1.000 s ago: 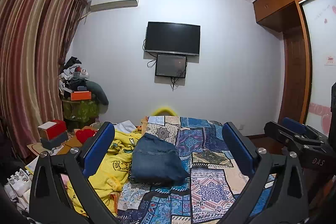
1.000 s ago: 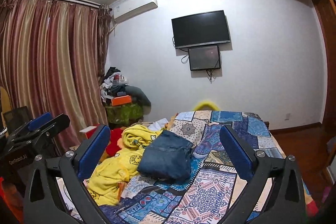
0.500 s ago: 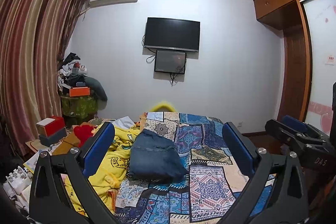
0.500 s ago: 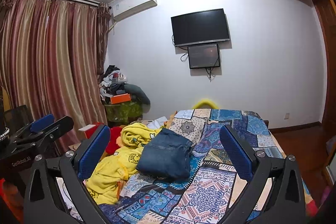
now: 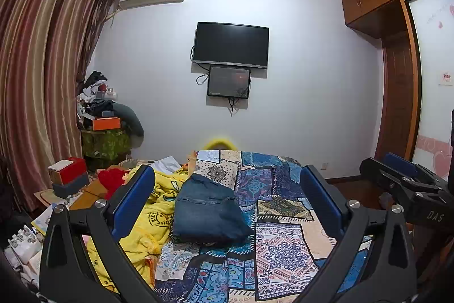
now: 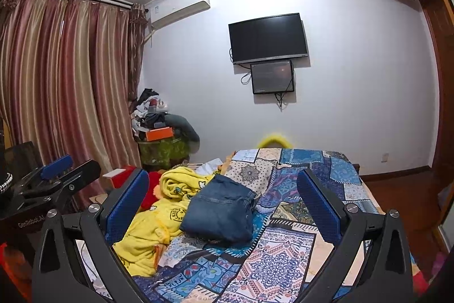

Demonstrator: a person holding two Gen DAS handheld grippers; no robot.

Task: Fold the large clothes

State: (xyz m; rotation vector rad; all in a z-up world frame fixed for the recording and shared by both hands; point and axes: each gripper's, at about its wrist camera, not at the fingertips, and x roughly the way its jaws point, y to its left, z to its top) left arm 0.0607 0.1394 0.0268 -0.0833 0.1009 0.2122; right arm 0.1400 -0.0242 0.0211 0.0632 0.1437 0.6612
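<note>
1. Left wrist view: the left gripper point(image 5: 227, 200) is hanging above the near end of the bed point(image 5: 283, 246) with its fingers spread wide and gripping nothing. The folded jeans point(image 5: 208, 210) are lying on the patchwork cover, touching the crumpled yellow garment point(image 5: 147, 220) to their left. The right gripper point(image 5: 403, 175) is showing at the right edge; whether its fingers are apart cannot be told from here.

2. Right wrist view: the right gripper point(image 6: 224, 203) is also holding its fingers wide apart and empty, well back from the clothes. The jeans point(image 6: 220, 213) look finished, so the yellow garment point(image 6: 159, 220) is probably the next piece.

3. Doing this well is likely meaning bringing both grippers down to the yellow heap, finding two separate edges such as shoulders or hem corners, pinching single layers, and lifting it clear of the jeans to avoid disturbing their fold before spreading it flat on the open cover.
</note>
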